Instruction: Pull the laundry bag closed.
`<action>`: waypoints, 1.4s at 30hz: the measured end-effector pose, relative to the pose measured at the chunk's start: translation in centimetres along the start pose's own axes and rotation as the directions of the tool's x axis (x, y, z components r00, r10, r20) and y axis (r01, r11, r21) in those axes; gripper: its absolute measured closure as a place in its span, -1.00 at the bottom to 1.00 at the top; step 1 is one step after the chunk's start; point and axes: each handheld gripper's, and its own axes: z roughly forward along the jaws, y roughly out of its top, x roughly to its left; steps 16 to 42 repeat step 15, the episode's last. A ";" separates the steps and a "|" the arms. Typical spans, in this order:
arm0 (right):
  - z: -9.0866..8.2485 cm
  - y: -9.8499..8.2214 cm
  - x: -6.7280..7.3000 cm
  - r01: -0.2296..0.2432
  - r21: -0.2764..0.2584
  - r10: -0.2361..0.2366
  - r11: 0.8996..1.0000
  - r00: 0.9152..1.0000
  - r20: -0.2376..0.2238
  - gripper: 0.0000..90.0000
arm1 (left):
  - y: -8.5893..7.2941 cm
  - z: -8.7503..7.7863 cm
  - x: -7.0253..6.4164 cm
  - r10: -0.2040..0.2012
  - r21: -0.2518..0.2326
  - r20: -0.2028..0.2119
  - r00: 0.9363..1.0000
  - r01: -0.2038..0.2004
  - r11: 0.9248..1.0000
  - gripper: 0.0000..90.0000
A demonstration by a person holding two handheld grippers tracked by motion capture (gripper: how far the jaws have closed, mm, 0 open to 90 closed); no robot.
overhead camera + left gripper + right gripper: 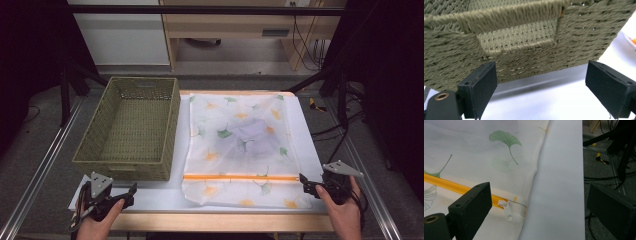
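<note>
A white mesh laundry bag point(240, 145) printed with ginkgo leaves lies flat on the white table top point(160, 197). An orange zipper point(240, 177) runs across its near end, and a pale grey-lilac cloth point(252, 136) shows through the mesh. My right gripper point(304, 185) stands open at the zipper's right end. In the right gripper view its jaws point(544, 212) straddle the bag's edge and the white zipper pull point(508, 213), touching neither. My left gripper point(131, 195) is open near the front left, facing the near wall of the olive woven basket point(524, 45), with nothing between its jaws point(541, 92).
The empty olive basket point(125, 127) stands left of the bag, almost touching it. Metal rails point(35, 175) run along both sides of the table. Black stands and cables point(340, 100) sit on the floor to the right. A wooden desk point(240, 25) stands beyond the table.
</note>
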 end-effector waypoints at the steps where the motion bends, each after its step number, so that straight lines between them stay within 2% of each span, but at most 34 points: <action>1: 0.0 -0.1 -0.1 0.002 0.006 -0.002 1.000 1.000 -0.004 -0.85 | 0.0 0.1 0.0 0.005 0.006 -0.003 1.000 -0.005 1.000 -0.77; 8: 0.7 -0.6 -0.2 0.010 0.072 -0.008 0.997 1.000 -0.025 -0.84 | -0.3 0.4 0.2 0.017 0.020 -0.014 1.000 -0.017 1.000 -0.77; 12: 0.7 -0.6 -0.3 -0.006 0.068 0.008 0.998 1.000 -0.027 -0.83 | -0.4 0.5 0.2 0.021 0.022 -0.015 1.000 -0.020 1.000 -0.77; 15: 0.8 -0.8 -0.3 0.008 0.084 -0.006 0.996 1.000 -0.029 -0.83 | -0.4 0.6 0.2 0.026 0.024 -0.018 1.000 -0.025 0.999 -0.77; 42: 0.8 -0.8 -0.3 0.008 0.084 -0.006 0.996 1.000 -0.029 -0.83 | -0.4 0.6 0.2 0.026 0.024 -0.018 1.000 -0.025 0.999 -0.77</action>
